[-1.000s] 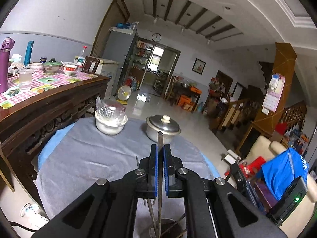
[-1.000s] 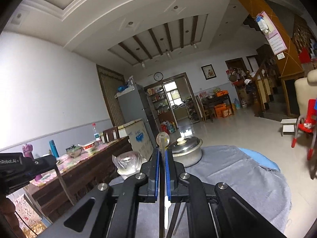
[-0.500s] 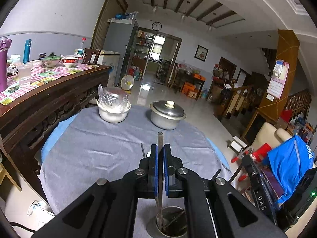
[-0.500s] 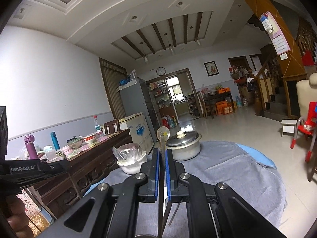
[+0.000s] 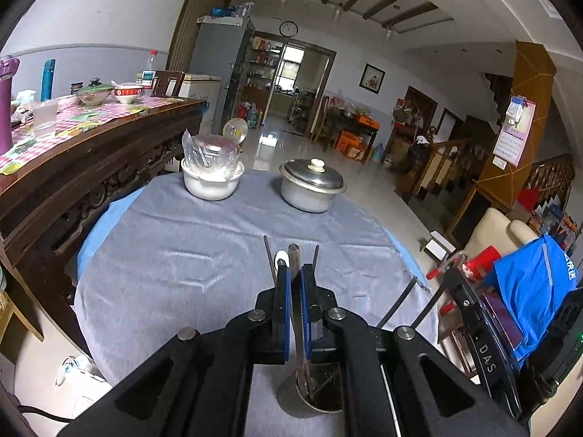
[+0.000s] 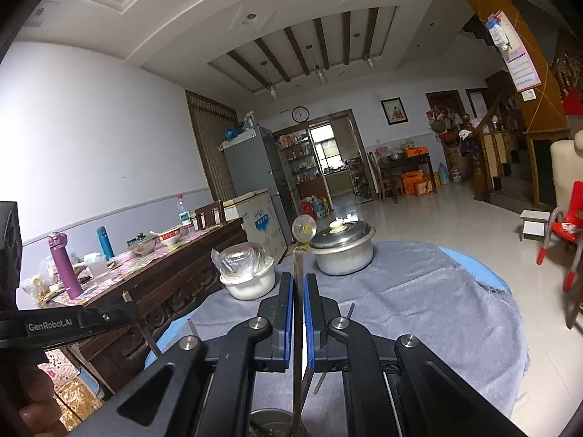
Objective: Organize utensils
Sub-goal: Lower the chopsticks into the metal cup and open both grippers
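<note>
My left gripper (image 5: 295, 273) is shut on a flat metal utensil handle (image 5: 293, 253), held upright with its lower end inside a metal utensil cup (image 5: 309, 398) near the table's front. My right gripper (image 6: 297, 284) is shut on another metal utensil (image 6: 298, 258), also upright, its lower end over or in the same cup (image 6: 271, 422); contact with the cup is hidden. Dark chopsticks (image 5: 269, 256) and a white spoon tip (image 5: 281, 256) stick up behind the left fingers.
A round table with grey cloth (image 5: 175, 255) holds a white bowl with a plastic bag (image 5: 212, 174) and a lidded steel pot (image 5: 311, 184) at the far side. A dark wooden sideboard (image 5: 91, 156) stands at left. The left gripper shows in the right wrist view (image 6: 65, 322).
Both grippers have tilted and lowered toward the cup. The left utensil has sunk deeper into the cup. Both stay shut on their utensils.
</note>
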`<state>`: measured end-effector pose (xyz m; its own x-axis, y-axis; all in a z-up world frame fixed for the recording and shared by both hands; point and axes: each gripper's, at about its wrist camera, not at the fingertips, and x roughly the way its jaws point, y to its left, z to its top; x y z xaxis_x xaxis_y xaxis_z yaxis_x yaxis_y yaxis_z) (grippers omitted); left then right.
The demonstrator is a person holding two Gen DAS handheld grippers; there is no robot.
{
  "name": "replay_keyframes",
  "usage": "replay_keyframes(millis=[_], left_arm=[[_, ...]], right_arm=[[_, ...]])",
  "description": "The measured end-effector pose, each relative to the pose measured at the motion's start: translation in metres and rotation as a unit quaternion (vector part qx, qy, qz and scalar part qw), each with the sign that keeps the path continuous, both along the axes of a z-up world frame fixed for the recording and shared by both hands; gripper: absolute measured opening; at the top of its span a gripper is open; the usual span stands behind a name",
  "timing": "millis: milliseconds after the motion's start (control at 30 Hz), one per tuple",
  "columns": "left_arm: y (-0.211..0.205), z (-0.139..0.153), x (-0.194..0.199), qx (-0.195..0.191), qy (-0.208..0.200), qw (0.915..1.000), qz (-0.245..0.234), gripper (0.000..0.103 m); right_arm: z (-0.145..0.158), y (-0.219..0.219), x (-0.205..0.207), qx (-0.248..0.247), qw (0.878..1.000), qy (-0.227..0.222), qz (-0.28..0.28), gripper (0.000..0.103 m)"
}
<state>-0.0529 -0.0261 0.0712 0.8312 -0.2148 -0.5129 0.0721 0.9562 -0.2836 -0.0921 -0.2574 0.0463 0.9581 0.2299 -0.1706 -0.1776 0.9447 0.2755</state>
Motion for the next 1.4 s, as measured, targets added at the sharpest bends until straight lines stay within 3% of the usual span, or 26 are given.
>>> replay_keyframes(millis=[900,1400], left_arm=[[0.0,-0.018,-0.015,0.001,0.038,0.999,-0.024,0.007],[-0.001,-0.019,-0.016,0.046,0.039,0.9981,-0.006,0.01]], right_arm=[[-0.007,0.008,-0.006,-0.001,0.999,0.013,0.035,0.007],[-0.004,0.009,-0.011,0.002,0.998,0.027,0.056,0.009]])
